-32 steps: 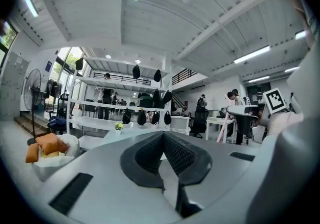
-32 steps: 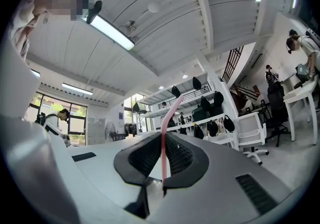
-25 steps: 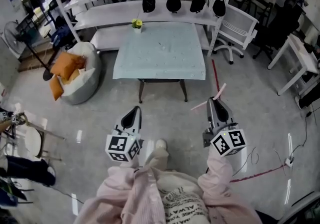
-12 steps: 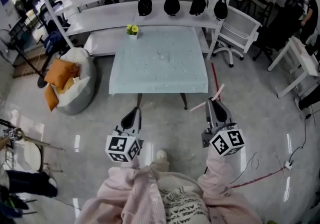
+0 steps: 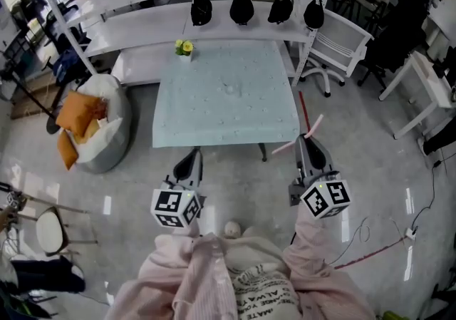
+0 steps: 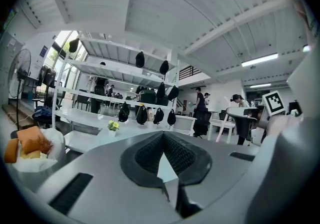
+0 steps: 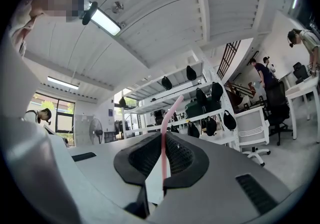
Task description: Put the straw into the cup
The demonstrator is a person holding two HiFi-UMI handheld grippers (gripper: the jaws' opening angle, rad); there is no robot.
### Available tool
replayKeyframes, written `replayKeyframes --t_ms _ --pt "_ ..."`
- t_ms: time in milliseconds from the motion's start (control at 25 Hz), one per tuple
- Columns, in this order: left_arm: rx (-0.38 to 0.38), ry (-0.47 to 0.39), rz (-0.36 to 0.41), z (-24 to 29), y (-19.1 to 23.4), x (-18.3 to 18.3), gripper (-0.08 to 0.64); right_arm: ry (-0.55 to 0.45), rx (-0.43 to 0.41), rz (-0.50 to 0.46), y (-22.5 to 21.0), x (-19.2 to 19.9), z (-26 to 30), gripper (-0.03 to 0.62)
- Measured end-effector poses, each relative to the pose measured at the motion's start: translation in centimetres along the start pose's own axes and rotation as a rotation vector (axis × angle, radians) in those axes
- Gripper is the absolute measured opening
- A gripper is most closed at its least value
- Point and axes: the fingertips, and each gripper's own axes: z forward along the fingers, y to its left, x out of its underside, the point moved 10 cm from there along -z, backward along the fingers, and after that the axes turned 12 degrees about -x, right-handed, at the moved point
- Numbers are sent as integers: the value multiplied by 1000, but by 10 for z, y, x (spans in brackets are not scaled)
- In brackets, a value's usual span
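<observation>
My right gripper [image 5: 309, 147] is shut on a pink bendy straw [image 5: 297, 139], held above the floor short of the table's near right corner. In the right gripper view the straw [image 7: 163, 140] stands upright between the jaws, its bent tip leaning right. My left gripper [image 5: 188, 164] is shut with nothing in it; its jaws meet at the tips in the left gripper view [image 6: 163, 136]. The pale green table [image 5: 214, 115] lies ahead. A tiny clear object [image 5: 229, 87] sits near its middle, too small to tell whether it is the cup.
A small pot of yellow flowers [image 5: 184, 48] stands at the table's far left corner. White shelves [image 5: 142, 23] with black bags run behind it. A white chair [image 5: 340, 40] is at the right, a beanbag with orange cushions [image 5: 89, 122] at the left.
The table has drawn nearer and lower in the head view as the person steps forward. Both grippers keep their pose, the straw still held in the right one.
</observation>
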Motion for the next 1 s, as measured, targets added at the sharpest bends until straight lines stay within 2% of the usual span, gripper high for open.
replayKeyframes --t_ms 520,1000 --pt "-53 46 -25 42 31 4 0 16 27 42 -31 15 57 20" --pt "-96 50 -40 157 51 -16 0 -4 5 75 -113 16 164 20"
